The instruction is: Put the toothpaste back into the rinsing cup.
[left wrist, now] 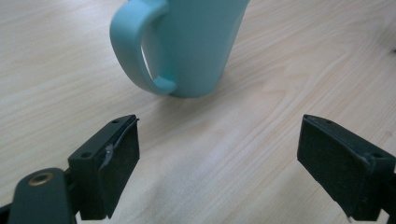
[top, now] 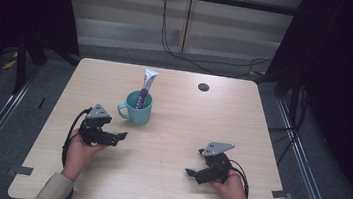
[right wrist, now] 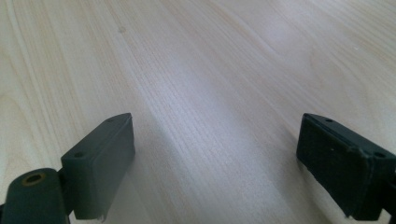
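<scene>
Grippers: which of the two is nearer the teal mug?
The left gripper: it sits just beside the teal mug, jaws open, facing its handle. The right gripper rests well apart, over bare table.

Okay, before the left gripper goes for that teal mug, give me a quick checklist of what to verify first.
1. Left gripper jaws wide apart: ok.
2. Mug upright on the table: ok.
3. Mug handle on the side toward the left gripper, nothing between them: ok.
4. Toothpaste tube standing in the mug, leaning on the rim, may tip when moved: not ok.
5. Right gripper open, well apart from the mug: ok.
6. How full the mug is: cannot tell.
</scene>
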`<state>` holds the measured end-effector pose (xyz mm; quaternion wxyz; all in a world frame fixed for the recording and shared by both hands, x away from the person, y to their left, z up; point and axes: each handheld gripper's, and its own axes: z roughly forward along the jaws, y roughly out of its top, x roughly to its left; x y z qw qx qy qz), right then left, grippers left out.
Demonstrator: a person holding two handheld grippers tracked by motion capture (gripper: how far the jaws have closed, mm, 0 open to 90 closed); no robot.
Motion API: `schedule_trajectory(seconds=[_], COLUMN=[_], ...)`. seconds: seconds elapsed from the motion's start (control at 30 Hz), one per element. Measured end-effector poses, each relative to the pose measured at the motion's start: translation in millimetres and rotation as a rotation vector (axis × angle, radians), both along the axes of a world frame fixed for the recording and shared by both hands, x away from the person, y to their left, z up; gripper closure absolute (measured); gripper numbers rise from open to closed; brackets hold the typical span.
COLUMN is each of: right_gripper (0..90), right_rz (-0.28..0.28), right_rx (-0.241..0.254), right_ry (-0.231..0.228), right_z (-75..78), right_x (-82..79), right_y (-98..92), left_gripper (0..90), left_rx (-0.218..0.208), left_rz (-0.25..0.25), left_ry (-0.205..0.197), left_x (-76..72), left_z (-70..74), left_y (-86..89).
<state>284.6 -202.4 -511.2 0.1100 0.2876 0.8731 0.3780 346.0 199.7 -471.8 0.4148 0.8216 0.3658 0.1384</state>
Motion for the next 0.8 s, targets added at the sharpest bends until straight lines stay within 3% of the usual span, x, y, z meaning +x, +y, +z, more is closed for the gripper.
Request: schedule_trajectory(seconds=[0.07,0.53,0.8], right_gripper=[10.8,10.7,10.8], right_rz=[-0.002,0.0,-0.002], right_rx=[0.0,0.0,0.0], right_ry=[0.001,0.0,0.002], right_z=[0.1,0.0,0.0], right_x=[-0.2,0.0,-0.2], right_y=[0.0,0.0,0.1], left_gripper=[12.8,12.6,11.7], left_rx=[-0.005,0.073,0.112], left_rz=[-0.004,-0.029,-0.044], left_ry=[0.005,0.02,0.001], left_x=[-1.3,-9.8,-13.2], left_z=[-3.4,-22.9,-27.9], left_y=[-0.1,-7.5,-9.5])
